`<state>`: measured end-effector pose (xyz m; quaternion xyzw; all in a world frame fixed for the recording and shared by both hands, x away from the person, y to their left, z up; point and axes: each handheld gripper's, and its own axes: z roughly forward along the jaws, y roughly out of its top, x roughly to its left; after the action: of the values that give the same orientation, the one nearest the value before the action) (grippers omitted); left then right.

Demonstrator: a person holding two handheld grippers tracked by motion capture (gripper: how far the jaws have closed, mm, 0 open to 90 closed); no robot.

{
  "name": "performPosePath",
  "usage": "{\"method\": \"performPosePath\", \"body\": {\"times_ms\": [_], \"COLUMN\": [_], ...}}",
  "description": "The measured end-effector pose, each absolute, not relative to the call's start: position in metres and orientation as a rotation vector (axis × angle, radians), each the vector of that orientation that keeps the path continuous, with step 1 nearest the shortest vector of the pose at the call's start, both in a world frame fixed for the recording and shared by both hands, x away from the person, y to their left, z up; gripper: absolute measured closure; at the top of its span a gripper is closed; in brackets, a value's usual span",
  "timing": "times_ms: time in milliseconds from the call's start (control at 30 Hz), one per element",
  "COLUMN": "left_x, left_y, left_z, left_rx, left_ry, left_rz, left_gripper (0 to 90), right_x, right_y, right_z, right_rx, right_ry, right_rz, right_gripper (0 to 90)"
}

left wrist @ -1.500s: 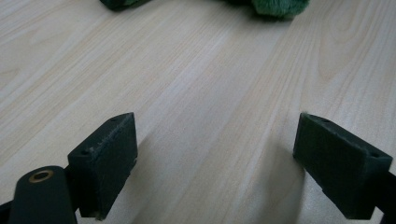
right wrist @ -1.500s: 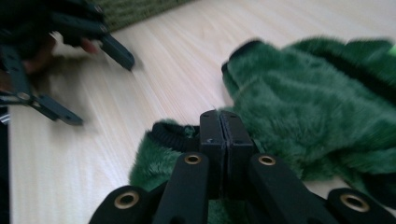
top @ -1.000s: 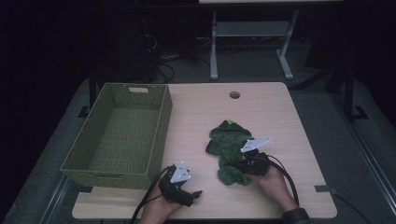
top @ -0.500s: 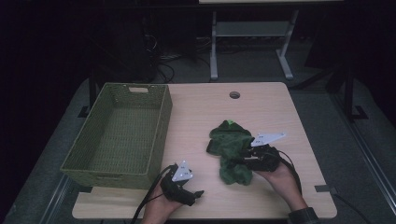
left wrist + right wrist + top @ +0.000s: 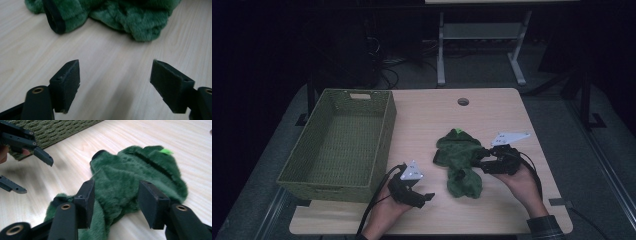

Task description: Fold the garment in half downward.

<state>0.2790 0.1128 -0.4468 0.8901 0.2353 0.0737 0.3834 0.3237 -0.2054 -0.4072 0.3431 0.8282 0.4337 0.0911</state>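
The right hand-held gripper (image 5: 480,159) has just been opening: a second ago it was pinched on the green plush garment (image 5: 458,161), and now its jaws stand released astride the fabric, pads apparently clear of the pile. The left hand-held gripper (image 5: 424,196), jaws apart with nothing between them, has just narrowed slightly at the near edge of the surface (image 5: 492,112). The garment lies right of centre, likely let go for a fresh grip. The green woven basket (image 5: 386,127) at left holds nothing.

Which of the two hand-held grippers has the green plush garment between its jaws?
The right hand-held gripper: its jaws, which have just been opening, straddle the green plush garment. The left hand-held gripper has bare table between its jaws.
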Motion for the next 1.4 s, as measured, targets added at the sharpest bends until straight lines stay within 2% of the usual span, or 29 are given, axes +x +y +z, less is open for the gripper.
{"method": "performPosePath", "body": {"times_ms": [167,633,900,1400], "left_x": [0.290,0.332,0.364,0.426], "left_y": [0.104,0.085,0.078,0.063], "left_z": [-0.440,-0.415,-0.406,-0.416], "left_rx": [2.277,2.268,2.251,2.245], "left_ry": [0.577,0.583,0.603,0.659], "left_rz": [0.194,0.193,0.230,0.264], "left_gripper": [30.9,33.8,39.3,50.0], "right_x": [0.332,0.354,0.374,0.417], "right_y": [-0.208,-0.206,-0.207,-0.212], "right_z": [-0.405,-0.395,-0.394,-0.412], "right_rx": [1.019,1.017,1.058,1.148], "right_ry": [2.451,2.443,2.442,2.451], "right_rz": [1.285,1.274,1.253,1.200], "right_gripper": [45.9,47.0,48.7,49.6]}}
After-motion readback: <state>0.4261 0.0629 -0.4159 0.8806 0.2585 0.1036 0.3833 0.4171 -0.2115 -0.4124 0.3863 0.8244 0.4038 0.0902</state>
